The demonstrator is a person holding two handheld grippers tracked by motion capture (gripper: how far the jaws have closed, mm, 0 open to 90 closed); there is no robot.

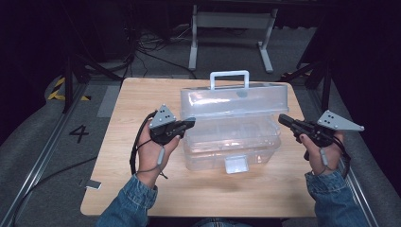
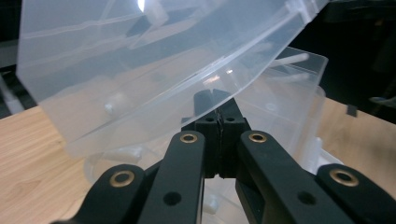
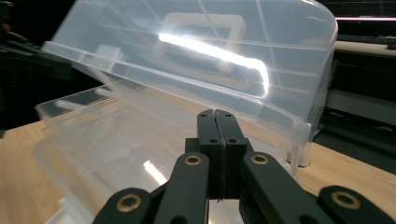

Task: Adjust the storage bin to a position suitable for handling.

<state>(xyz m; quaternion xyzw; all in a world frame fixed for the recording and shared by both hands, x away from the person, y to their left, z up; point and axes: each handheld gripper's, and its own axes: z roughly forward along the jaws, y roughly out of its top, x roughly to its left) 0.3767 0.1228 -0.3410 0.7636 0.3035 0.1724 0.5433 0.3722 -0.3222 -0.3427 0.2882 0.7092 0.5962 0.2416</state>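
Clear plastic toolbox (image 1: pixel 230 137) sits mid-table (image 1: pixel 142 189), long axis nine-to-three, lid (image 1: pixel 234 97) raised, handle (image 1: pixel 229 78) at twelve. Left gripper (image 1: pixel 190 124) and right gripper (image 1: pixel 283 118), jaws pressed together, flank it.

I see a glossy clear plastic toolbox (image 1: pixel 229 124) on a matt light wood-grain counter (image 1: pixel 137 101), and matt black plastic fingers (image 3: pixel 217 140).

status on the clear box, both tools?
Left tool shut, tip under raised lid edge. Right tool shut, beside the clear plastic hinged toolbox. Lid partly open. Nothing in the way.
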